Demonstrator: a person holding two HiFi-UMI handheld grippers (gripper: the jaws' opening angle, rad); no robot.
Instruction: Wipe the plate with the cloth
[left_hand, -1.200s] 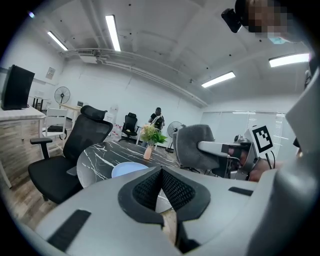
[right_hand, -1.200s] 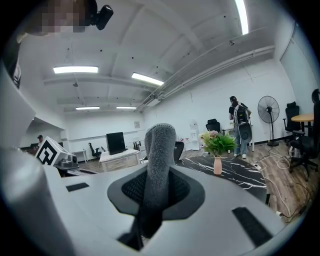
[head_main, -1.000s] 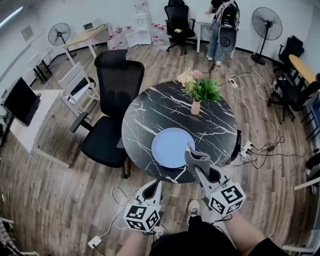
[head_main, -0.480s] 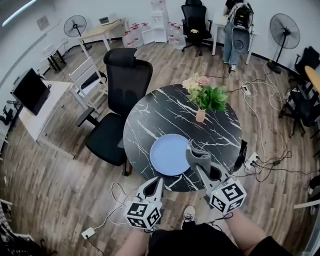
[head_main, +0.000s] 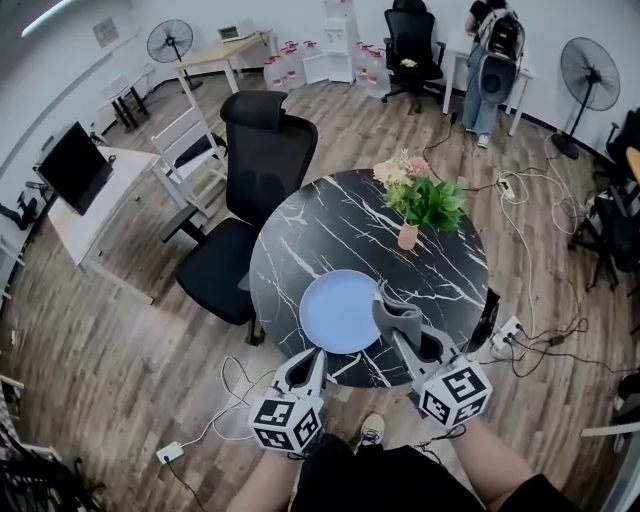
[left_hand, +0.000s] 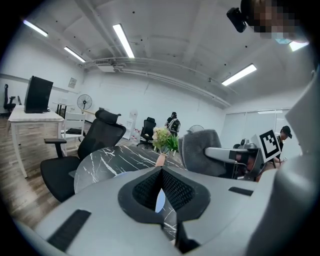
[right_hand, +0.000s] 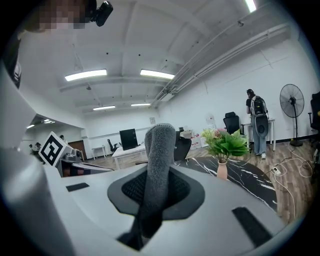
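Pink vase (head_main: 408, 237) holds flowers (head_main: 425, 195); clamped cloth (head_main: 397, 318) stands beside blue plate (head_main: 335, 315).

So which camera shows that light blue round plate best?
The head view: the light blue round plate lies nearly whole on the black marble table. The left gripper view catches only a blue sliver; the right gripper view shows none.

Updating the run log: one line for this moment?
left gripper: shut, empty | right gripper: shut on cloth | plate: on table, cloth at its right edge
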